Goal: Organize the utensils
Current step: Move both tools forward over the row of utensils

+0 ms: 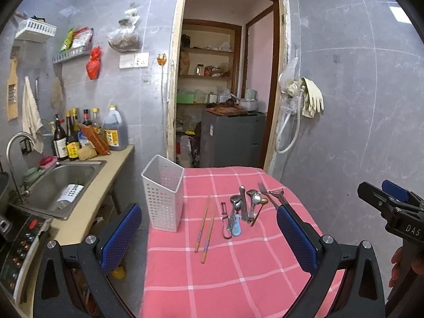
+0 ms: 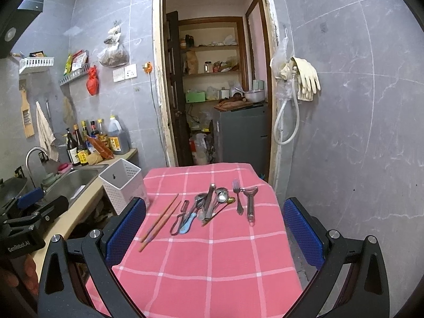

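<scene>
A white perforated utensil holder (image 1: 164,196) stands empty at the far left of a pink checked tablecloth (image 1: 233,265); it also shows in the right wrist view (image 2: 123,185). On the cloth lie two wooden chopsticks (image 1: 205,229) (image 2: 160,221), a peeler (image 1: 225,221), a pile of spoons and a knife (image 1: 245,206) (image 2: 212,202), a fork (image 2: 238,196) and a metal peeler (image 2: 250,204). My left gripper (image 1: 209,233) is open and empty, above the near table. My right gripper (image 2: 214,228) is open and empty too.
A steel sink (image 1: 63,185) with a faucet and sauce bottles (image 1: 90,135) is on the counter left of the table. A stove panel (image 1: 18,243) is at the near left. A doorway (image 1: 225,92) lies behind the table. The grey wall is at the right.
</scene>
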### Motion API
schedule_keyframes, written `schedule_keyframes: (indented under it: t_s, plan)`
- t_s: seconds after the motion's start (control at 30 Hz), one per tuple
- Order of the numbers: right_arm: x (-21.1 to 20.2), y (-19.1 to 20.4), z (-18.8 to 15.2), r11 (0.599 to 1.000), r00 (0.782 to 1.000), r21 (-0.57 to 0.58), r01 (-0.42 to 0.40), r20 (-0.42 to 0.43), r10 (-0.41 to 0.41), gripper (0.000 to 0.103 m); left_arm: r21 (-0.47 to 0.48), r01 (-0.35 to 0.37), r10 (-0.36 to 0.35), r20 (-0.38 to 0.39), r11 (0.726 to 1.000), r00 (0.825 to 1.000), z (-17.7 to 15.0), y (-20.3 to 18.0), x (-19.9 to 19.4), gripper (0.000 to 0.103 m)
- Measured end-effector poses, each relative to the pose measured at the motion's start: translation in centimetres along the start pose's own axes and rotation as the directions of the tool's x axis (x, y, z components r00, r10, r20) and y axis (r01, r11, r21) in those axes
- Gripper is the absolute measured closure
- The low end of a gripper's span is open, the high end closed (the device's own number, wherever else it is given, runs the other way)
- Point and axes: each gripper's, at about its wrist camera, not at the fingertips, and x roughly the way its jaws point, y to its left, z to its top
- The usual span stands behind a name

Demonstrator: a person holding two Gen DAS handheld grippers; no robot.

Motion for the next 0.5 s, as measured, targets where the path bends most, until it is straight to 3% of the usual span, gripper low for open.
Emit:
schedule_keyframes:
  t_s: [0.5]
  plan:
    - [10.1,-4.3,2.4,1.0,1.0,0.004,-0.007,-0.018,0.007,0.001,-0.007,0.006,-0.006,-0.029,1.0,1.0,2.3,-2.9,8.8,0.0]
